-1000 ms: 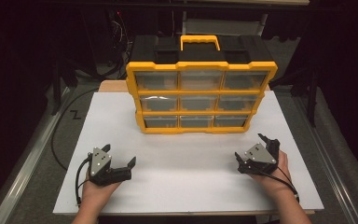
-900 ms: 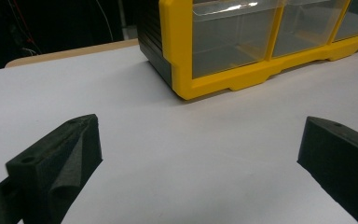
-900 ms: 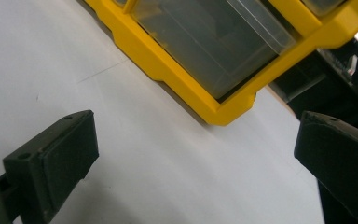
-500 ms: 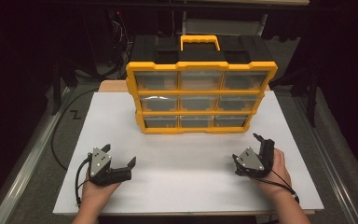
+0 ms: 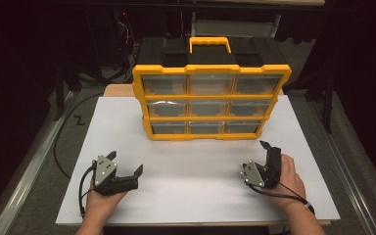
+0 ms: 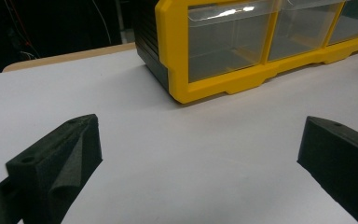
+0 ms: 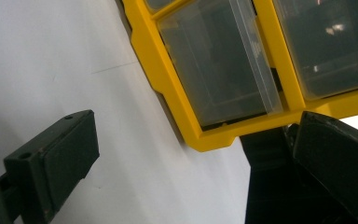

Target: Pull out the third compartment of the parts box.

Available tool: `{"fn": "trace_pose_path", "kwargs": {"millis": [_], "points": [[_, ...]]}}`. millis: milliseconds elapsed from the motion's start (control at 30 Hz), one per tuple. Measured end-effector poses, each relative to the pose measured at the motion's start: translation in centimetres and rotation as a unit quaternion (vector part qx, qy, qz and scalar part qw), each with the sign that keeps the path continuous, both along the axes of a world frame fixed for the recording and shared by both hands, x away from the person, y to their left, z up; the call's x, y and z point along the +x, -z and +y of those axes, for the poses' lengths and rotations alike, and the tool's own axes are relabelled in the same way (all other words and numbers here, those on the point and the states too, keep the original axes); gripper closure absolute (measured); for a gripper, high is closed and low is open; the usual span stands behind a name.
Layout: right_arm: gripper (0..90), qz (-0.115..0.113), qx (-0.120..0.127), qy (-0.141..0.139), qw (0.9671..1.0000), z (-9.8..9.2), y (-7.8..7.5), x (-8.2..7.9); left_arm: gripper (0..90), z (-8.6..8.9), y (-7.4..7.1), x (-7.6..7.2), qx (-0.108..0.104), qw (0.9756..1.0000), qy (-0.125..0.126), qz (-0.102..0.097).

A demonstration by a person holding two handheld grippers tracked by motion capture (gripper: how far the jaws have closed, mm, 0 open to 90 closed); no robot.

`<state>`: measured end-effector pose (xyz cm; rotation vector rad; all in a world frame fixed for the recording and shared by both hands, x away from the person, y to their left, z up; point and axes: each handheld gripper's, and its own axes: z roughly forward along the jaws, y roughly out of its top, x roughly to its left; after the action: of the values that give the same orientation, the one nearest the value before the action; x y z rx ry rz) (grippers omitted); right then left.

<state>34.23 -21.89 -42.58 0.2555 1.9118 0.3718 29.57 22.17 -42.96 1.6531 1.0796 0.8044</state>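
where the white board (image 5: 196,176) covers the tabletop, its surface is flat, matte and smooth, with a strip of pale wood edge (image 5: 117,89) showing at its far left corner. on the far half of the board stands a plastic organiser case (image 5: 210,93), boxy, with a glossy yellow frame, a black top and a yellow carry handle (image 5: 210,43) on its upper face. its front holds three rows of three clear, slightly cloudy drawers (image 5: 210,107) that catch a little glare; what lies inside them cannot be told.

the left gripper (image 5: 125,171) rests on the near left part of the board, held by the left hand (image 5: 100,203), a grey three-cornered plate on top and a black cable looping beside it. its blocky, matte black jaws stand wide apart with nothing between them but bare board; in the left gripper view the case's lower left corner lies well beyond them.

the right gripper (image 5: 267,159) sits at the near right, in the right hand (image 5: 289,178), turned on its side, jaws likewise spread wide and empty. in the right gripper view the case's yellow lower corner (image 7: 205,140) and a clear drawer appear tilted beyond the gap.
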Motion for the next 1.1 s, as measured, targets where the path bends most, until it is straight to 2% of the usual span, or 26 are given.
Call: {"fn": "trace_pose_path", "kwargs": {"millis": [133,167,233,300,333,400,500,667,733,900,1033,1067,1100], "points": [[0.9,-0.011,-0.034,-0.011,0.9993,0.3,0.0,-0.2,0.5,0.0,0.0,0.0,0.001,1.0000,0.001,-0.001],[0.9,-0.011,-0.034,-0.011,0.9993,0.3,0.0,-0.2,0.5,0.0,0.0,0.0,0.001,1.0000,0.001,-0.001],[0.9,-0.018,-0.059,-0.014,0.9980,0.7,0.0,-0.4,0.5,0.0,-0.1,0.0,0.001,1.0000,0.001,-0.002],[0.9,-0.021,-0.064,-0.015,0.9976,0.8,0.0,-0.5,0.5,0.0,-0.1,0.0,0.001,1.0000,0.001,-0.002],[0.9,-0.028,-0.083,-0.021,0.9959,1.1,0.0,-0.6,0.5,0.0,-0.1,0.0,0.003,1.0000,0.002,-0.002],[0.9,-0.028,-0.085,-0.022,0.9957,1.1,0.0,-0.7,0.5,0.0,0.0,0.0,0.004,1.0000,0.002,-0.001],[0.9,-0.032,-0.106,-0.029,0.9934,1.6,0.1,-0.8,0.5,-0.1,0.0,0.0,0.006,1.0000,0.002,-0.002],[0.9,-0.037,-0.120,-0.027,0.9917,1.8,0.2,-0.9,0.5,-0.1,0.0,0.0,0.007,1.0000,0.004,-0.001],[0.8,-0.040,-0.134,-0.031,0.9897,1.9,0.2,-1.0,0.5,-0.2,0.0,0.0,0.007,1.0000,0.006,0.001],[0.9,-0.044,-0.147,-0.035,0.9876,2.1,0.3,-0.9,0.5,-0.2,0.0,0.0,0.011,0.9999,0.006,0.002],[1.5,-0.050,-0.150,-0.034,0.9867,2.3,0.5,-0.8,0.5,-0.3,0.0,0.0,0.011,0.9999,0.005,-0.001],[1.6,-0.042,-0.150,-0.029,0.9874,2.4,0.6,-0.8,0.5,-0.2,0.0,0.0,0.011,0.9999,0.007,0.004],[1.8,-0.043,-0.150,-0.029,0.9873,2.4,0.6,-0.8,0.5,-0.2,0.0,0.0,0.012,0.9999,0.007,0.004]]}}
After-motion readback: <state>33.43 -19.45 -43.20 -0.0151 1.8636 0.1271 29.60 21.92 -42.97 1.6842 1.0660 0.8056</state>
